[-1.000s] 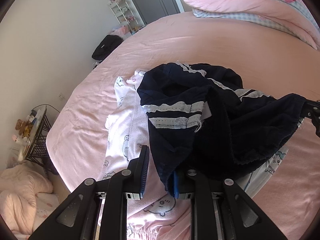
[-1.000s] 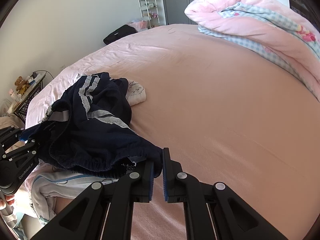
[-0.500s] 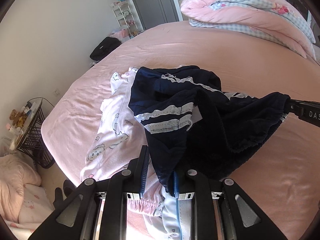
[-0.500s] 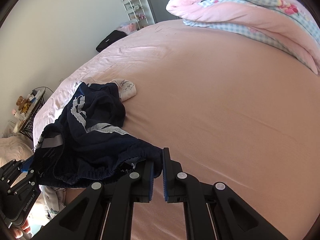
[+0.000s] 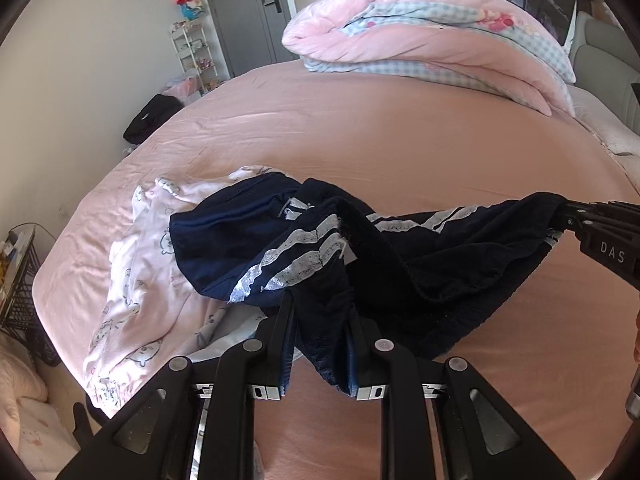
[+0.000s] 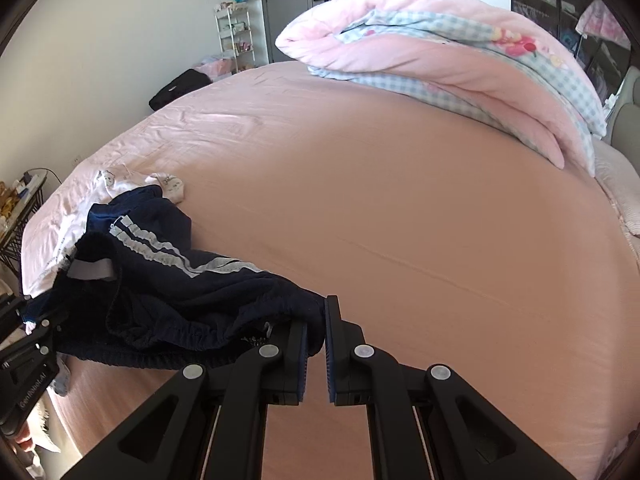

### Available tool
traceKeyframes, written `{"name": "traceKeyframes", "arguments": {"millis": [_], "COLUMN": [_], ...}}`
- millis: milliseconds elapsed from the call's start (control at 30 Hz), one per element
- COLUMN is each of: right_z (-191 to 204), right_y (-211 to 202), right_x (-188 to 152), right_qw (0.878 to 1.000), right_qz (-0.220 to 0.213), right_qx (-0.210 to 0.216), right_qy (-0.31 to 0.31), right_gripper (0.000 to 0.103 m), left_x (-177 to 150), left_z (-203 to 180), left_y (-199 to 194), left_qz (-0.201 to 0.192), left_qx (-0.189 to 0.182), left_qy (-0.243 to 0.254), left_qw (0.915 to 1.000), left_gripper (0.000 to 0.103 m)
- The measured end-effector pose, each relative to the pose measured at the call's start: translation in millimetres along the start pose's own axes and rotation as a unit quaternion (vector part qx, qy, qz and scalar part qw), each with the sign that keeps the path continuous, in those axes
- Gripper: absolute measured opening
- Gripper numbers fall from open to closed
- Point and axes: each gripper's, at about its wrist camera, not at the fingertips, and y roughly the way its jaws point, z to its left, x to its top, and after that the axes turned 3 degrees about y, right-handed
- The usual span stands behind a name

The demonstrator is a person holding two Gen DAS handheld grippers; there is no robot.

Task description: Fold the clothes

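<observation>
A navy garment with white lace stripes (image 5: 320, 248) hangs stretched between both grippers over the pink bed. My left gripper (image 5: 318, 312) is shut on a bunched fold of its dark fabric at the lower middle of the left wrist view. The right gripper (image 5: 560, 216) comes in from the right edge there, clamped on the garment's other end. In the right wrist view the right gripper (image 6: 316, 320) pinches the elastic edge of the navy garment (image 6: 168, 280), and the left gripper (image 6: 24, 340) shows at the left edge. The garment's far end still drapes over white printed clothes (image 5: 140, 272).
The pink sheet of the bed (image 6: 400, 220) spreads wide to the right. A folded pink and blue-checked quilt (image 6: 440, 64) lies at the head. A black bag (image 6: 180, 88), a white shelf (image 6: 236, 36) and a wire side table (image 5: 16, 280) stand beyond the bed's left edge.
Both grippers have carried the navy garment to the right, off the white printed clothes and over the open sheet. The garment is pulled out longer between them.
</observation>
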Motion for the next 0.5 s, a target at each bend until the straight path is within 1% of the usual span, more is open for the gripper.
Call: {"name": "traceKeyframes", "arguments": {"millis": [100, 267, 400, 500], "right_z": [-18, -31, -29, -21], "right_y": [-2, -5, -10, -14], "right_x": [-11, -23, -26, -26], "right_qw": [1.0, 0.999, 1.0, 1.0], "right_qz": [0.01, 0.021, 0.021, 0.018], "right_qx": [-0.009, -0.017, -0.007, -0.001], "right_qy": [0.013, 0.018, 0.02, 0.003], "right_gripper": [0.004, 0.004, 0.004, 0.004], "left_x": [3, -1, -10, -15], "left_z": [-18, -29, -26, -22], "left_y": [-4, -6, -6, -4], "left_qz": [-0.008, 0.002, 0.015, 0.029], "left_qx": [0.0, -0.011, -0.003, 0.008], "left_qy": [0.023, 0.023, 0.018, 0.013], "left_qw": [0.9997, 0.9997, 0.9997, 0.9995], "left_gripper": [0.018, 0.018, 0.018, 0.018]}}
